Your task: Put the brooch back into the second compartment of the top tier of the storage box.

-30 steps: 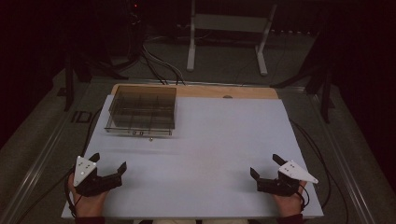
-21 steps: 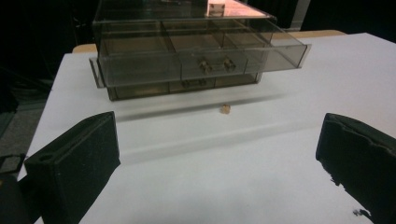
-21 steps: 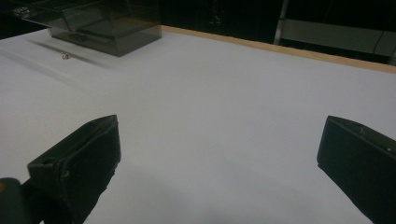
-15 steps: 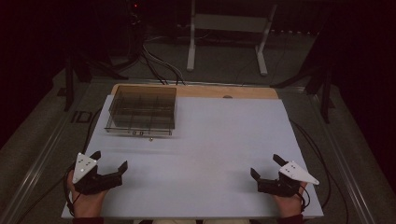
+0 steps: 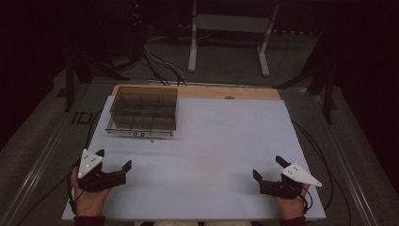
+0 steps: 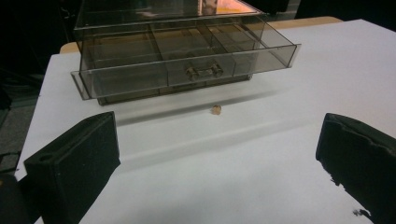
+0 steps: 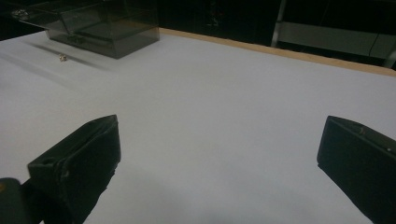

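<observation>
Both of my grippers are wide open and hold nothing. With my left hand I keep the left gripper (image 5: 115, 167) low at the near left corner of the white table (image 5: 216, 141), and its two black jaws stand far apart, with only bare table surface between them. With my right hand I keep the right gripper (image 5: 269, 168) at the near right corner, well apart from the left one, and its jaws are spread in the same way and touch nothing.

In front of the left gripper, at the far left part of the table, stands a clear smoky plastic drawer box (image 5: 143, 110). In the left gripper view its drawer (image 6: 187, 63) is pulled out toward me, and I see dividers inside that make several compartments, and a small metal handle (image 6: 204, 71) on the front panel. Just in front of the drawer, on the table, lies one very small pale object (image 6: 215, 109); it is apart from the box and from my jaws. In the right gripper view the same small thing (image 7: 62, 57) is far away near the box (image 7: 100, 25).

I cannot read any writing or brand on the box or on the grippers. The small object is too tiny to say what it is. I cannot tell if something lies in the compartments, because the plastic is dark and reflects. The room behind the table is almost black, and only a pale metal stand (image 5: 230, 28) and some cables (image 5: 160, 61) on the floor can be made out.
</observation>
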`<state>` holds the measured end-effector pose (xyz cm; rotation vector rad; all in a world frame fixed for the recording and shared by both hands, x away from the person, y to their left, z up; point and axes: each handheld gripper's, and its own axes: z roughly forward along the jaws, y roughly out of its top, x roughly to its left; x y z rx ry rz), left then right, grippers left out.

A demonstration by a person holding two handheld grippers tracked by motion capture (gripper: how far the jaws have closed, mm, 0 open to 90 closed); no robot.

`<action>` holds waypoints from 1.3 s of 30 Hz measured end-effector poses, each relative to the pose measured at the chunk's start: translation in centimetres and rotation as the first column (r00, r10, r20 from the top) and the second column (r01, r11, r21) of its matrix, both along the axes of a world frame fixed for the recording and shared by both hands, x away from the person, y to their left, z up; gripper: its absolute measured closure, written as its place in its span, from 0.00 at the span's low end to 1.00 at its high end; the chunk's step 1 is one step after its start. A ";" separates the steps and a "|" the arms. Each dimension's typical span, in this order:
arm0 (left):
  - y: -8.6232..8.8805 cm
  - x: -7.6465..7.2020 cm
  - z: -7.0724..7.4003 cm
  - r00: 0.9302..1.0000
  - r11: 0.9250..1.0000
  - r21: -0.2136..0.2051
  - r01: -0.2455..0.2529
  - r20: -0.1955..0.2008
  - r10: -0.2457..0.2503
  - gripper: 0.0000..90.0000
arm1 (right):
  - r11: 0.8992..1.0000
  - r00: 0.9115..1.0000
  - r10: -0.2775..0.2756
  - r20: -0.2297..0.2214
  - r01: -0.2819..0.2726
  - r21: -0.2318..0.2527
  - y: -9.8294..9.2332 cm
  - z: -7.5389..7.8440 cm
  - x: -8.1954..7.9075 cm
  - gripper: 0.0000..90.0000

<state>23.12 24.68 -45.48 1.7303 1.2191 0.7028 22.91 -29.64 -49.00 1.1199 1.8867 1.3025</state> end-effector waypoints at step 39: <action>-4.5 5.9 -1.2 0.991 0.997 0.072 0.024 -0.134 -0.015 0.01 | 1.000 1.000 -0.006 -0.002 0.006 -0.006 0.1 0.0 -0.1 0.00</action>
